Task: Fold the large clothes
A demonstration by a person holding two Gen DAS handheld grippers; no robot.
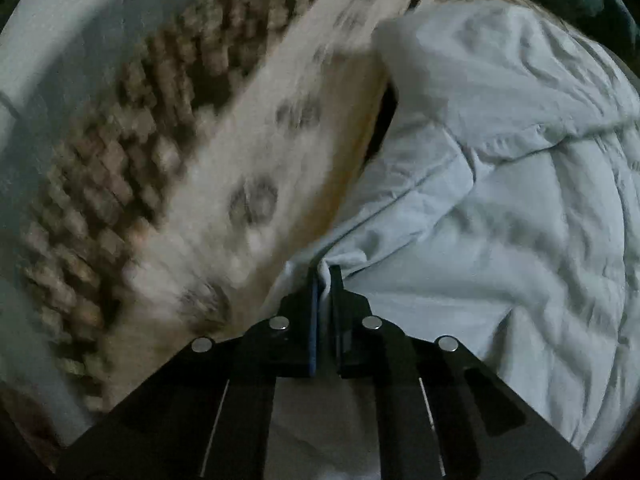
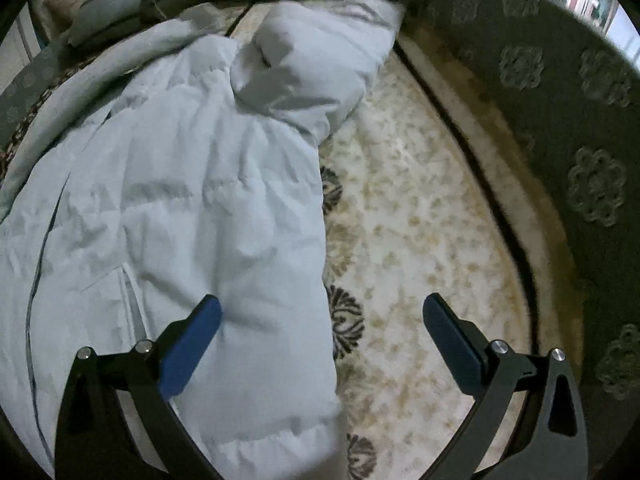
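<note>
the coat (image 2: 192, 208), pale and quilted, lies spread on a cream rug (image 2: 420, 240) with dark floral marks. its puffy body runs from the near left of the right wrist view up toward the far middle, where a bunched part, a hood or a sleeve (image 2: 316, 64), is heaped on top and leans to the right. a thin dark seam line runs down the coat's left side.

the left claw (image 1: 326, 276) is pressed together, pinching a fold of the coat's edge; the cloth puckers into tight creases just where the tips meet. the coat fills the right half of that view, crumpled, with the rug beside it on the left. further left is a blurred brown knobbly band (image 1: 112, 168), then something pale and smooth; what it is cannot be told.

the right claw (image 2: 322, 320) is spread wide, holding nothing. its left blue pad (image 2: 196, 340) hangs over the coat's lower body, the right pad (image 2: 452, 344) over bare rug, and the coat's right edge passes between them. whether the left pad touches the cloth cannot be told.

a dark green border (image 2: 560, 128) with pale medallions curves round the rug's right side. folded bedding (image 2: 120, 4) lies at the far top left. no containers show in either view.
</note>
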